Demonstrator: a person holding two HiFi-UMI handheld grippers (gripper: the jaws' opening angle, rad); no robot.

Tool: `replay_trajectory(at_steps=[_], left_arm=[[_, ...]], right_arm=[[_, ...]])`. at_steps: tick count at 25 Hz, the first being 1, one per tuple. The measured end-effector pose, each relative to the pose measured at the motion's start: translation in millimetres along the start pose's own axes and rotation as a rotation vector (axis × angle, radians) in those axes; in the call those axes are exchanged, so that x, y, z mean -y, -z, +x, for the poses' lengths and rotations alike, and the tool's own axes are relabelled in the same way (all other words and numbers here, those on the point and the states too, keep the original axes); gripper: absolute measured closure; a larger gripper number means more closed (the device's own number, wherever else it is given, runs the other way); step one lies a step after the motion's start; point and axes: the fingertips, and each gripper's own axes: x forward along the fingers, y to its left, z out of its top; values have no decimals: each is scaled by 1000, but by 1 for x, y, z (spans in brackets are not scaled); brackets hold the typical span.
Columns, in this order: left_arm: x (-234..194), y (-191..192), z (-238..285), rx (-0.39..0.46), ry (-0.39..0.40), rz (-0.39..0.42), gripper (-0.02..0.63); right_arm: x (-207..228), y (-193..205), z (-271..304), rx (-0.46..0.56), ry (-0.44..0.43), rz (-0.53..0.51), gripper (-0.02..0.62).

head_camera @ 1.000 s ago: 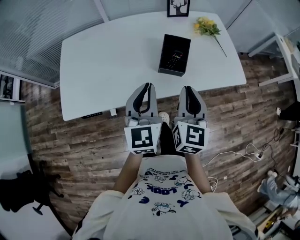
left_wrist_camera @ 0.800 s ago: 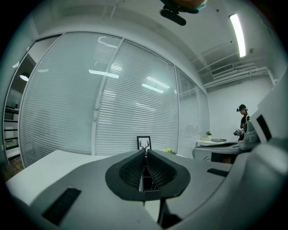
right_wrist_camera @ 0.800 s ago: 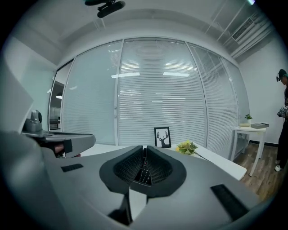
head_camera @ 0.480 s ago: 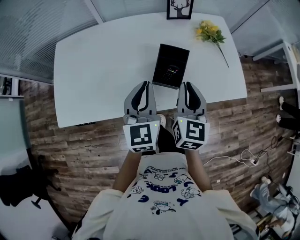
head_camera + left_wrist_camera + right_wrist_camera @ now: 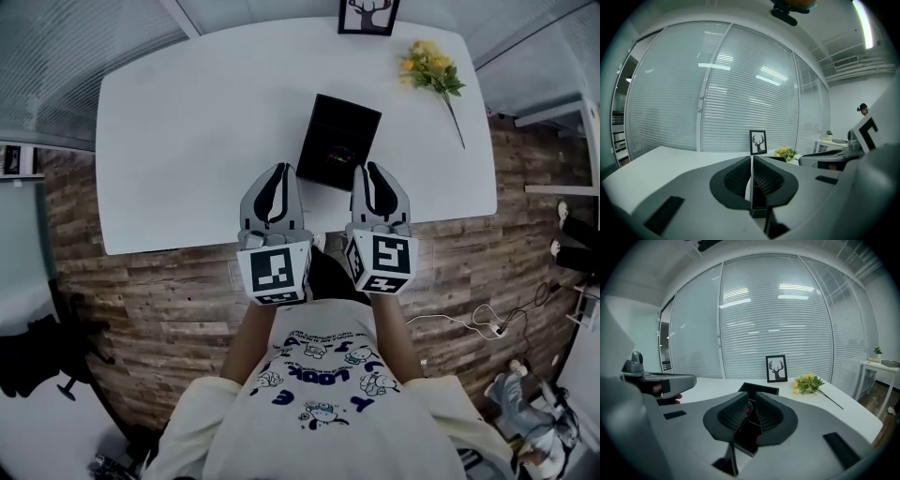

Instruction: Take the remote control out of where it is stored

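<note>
A black open box [image 5: 339, 141] lies on the white table [image 5: 187, 141] near its front edge. A dark remote control [image 5: 337, 150] rests inside it, only faintly visible. My left gripper [image 5: 279, 169] hovers just left of the box's near corner, jaws shut and empty. My right gripper [image 5: 371, 168] sits just right of the box's near end, also shut with nothing held. In the right gripper view the box [image 5: 761, 388] lies straight ahead behind the gripper [image 5: 752, 393]. The left gripper view shows its gripper [image 5: 752, 157] closed tip to tip.
A framed deer picture [image 5: 367, 14] stands at the table's far edge, and yellow flowers [image 5: 431, 70] lie at its far right. Wood flooring [image 5: 169, 291] lies below the grippers. Window blinds [image 5: 773, 319] stand behind the table. A black chair [image 5: 42, 361] is at the lower left.
Both grippers have advanced from over the floor to the table's front edge, ending on either side of the box's near end. Their jaws look unchanged.
</note>
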Motion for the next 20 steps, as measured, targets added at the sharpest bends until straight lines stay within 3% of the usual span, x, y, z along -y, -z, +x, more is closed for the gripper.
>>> replay_trajectory(at_steps=[2, 4, 20], left_arm=[[1, 3, 8, -11, -5, 3, 577], [1, 5, 15, -17, -10, 7, 577], [-5, 29, 43, -96, -35, 14, 577]], right_arm=[[2, 8, 11, -38, -30, 13, 539], [3, 16, 22, -72, -61, 28, 426], [-14, 40, 62, -173, -273, 57, 387]])
